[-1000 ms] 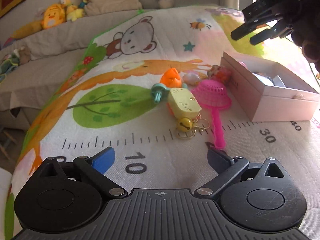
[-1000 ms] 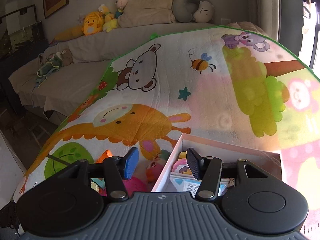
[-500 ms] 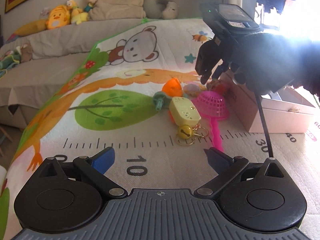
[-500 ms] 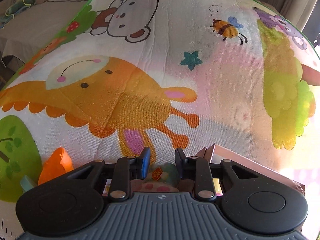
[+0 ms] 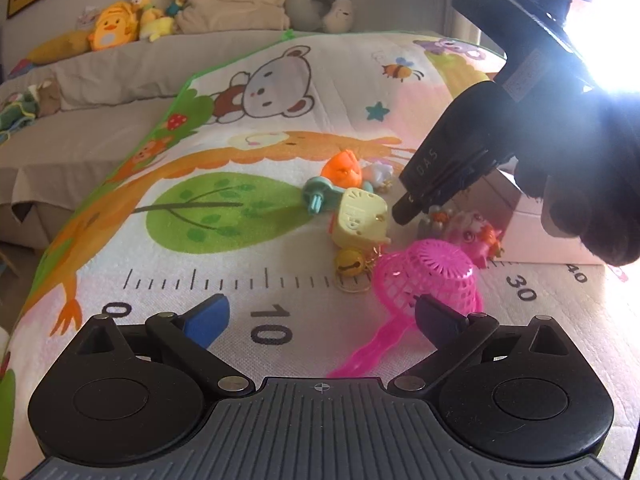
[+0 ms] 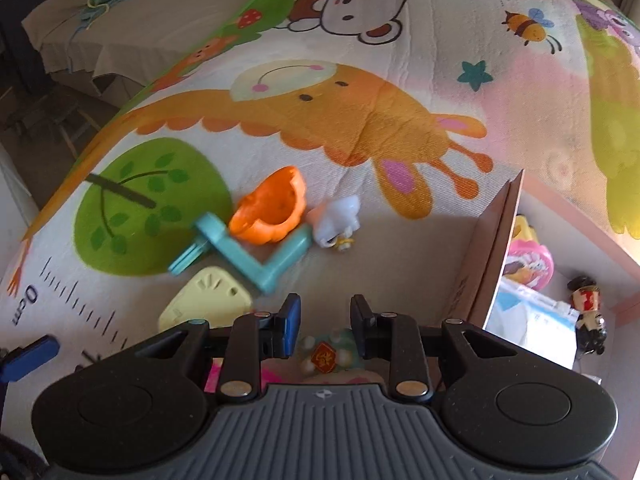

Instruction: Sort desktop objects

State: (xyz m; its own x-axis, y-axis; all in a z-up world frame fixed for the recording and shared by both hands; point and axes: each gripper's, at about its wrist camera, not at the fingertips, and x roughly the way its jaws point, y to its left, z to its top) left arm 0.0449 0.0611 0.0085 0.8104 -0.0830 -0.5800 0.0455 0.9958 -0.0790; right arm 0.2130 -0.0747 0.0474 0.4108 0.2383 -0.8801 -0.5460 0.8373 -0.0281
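A cartoon play mat point(image 5: 280, 128) is spread over a bed, and toys are clustered on it. A pink box point(image 6: 496, 240) with items inside is set at the right of the toys. The left gripper point(image 5: 320, 316) is held wide open over a pink strainer point(image 5: 432, 276). The right gripper point(image 6: 325, 320) is partly parted, empty, above a small figurine point(image 6: 328, 356) beside the box. An orange cup point(image 6: 272, 212) is seen nearby.
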